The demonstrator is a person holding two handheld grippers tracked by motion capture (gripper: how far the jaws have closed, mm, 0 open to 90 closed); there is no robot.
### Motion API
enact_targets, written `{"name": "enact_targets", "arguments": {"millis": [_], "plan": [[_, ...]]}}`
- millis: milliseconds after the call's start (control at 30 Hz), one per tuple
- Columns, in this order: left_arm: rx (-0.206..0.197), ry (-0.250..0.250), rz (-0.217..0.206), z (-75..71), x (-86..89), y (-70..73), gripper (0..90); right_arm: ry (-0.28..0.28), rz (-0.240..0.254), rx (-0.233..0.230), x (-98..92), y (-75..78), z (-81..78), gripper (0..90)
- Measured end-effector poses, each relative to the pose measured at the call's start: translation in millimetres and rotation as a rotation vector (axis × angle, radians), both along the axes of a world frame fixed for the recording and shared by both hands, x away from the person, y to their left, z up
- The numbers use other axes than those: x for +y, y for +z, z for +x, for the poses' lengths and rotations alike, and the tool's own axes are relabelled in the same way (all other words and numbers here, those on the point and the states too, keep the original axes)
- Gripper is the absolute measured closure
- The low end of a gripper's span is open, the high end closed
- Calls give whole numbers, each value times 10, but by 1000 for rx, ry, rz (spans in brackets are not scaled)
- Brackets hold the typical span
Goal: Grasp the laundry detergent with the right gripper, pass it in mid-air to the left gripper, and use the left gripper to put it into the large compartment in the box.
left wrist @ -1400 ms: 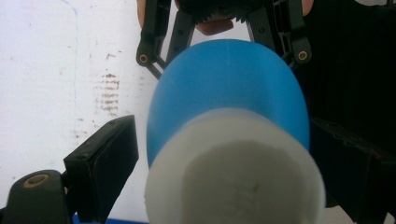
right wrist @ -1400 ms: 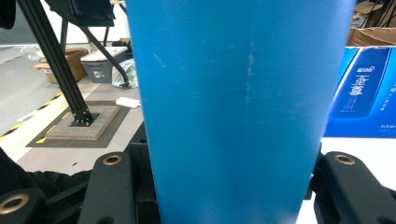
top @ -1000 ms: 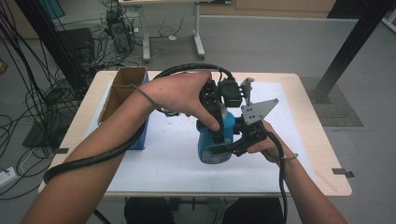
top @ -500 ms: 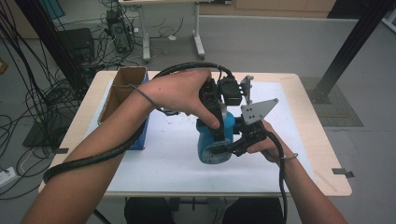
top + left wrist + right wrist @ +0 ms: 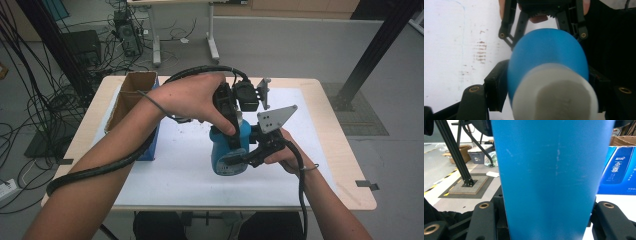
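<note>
Since a second ago, only the left gripper (image 5: 231, 116) has changed: its jaws have just been closing on the white cap (image 5: 555, 93) of the upright blue bottle (image 5: 227, 150). Nearer, the right gripper (image 5: 248, 156) clamps the body sideways; beyond stands a cardboard box (image 5: 131, 95).

The left tool (image 5: 544, 97) has just closed its jaws onto the white cap (image 5: 555, 92) of the blue bottle (image 5: 546, 52).
</note>
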State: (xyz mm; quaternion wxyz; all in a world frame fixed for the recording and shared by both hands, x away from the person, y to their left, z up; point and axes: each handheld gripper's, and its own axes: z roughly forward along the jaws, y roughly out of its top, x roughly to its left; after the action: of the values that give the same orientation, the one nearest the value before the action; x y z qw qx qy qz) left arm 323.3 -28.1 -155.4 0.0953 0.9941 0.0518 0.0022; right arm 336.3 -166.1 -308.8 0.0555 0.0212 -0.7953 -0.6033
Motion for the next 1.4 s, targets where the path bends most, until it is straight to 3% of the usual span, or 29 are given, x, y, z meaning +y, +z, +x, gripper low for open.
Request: {"name": "enact_targets", "arguments": {"millis": [667, 1400], "plan": [[-33, -8, -29, -28, -20, 13, 377, -5, 7, -14, -41, 13, 9, 440], [-33, -5, -25, -43, -28, 19, 377, -6, 7, -19, -46, 21, -5, 440]]}}
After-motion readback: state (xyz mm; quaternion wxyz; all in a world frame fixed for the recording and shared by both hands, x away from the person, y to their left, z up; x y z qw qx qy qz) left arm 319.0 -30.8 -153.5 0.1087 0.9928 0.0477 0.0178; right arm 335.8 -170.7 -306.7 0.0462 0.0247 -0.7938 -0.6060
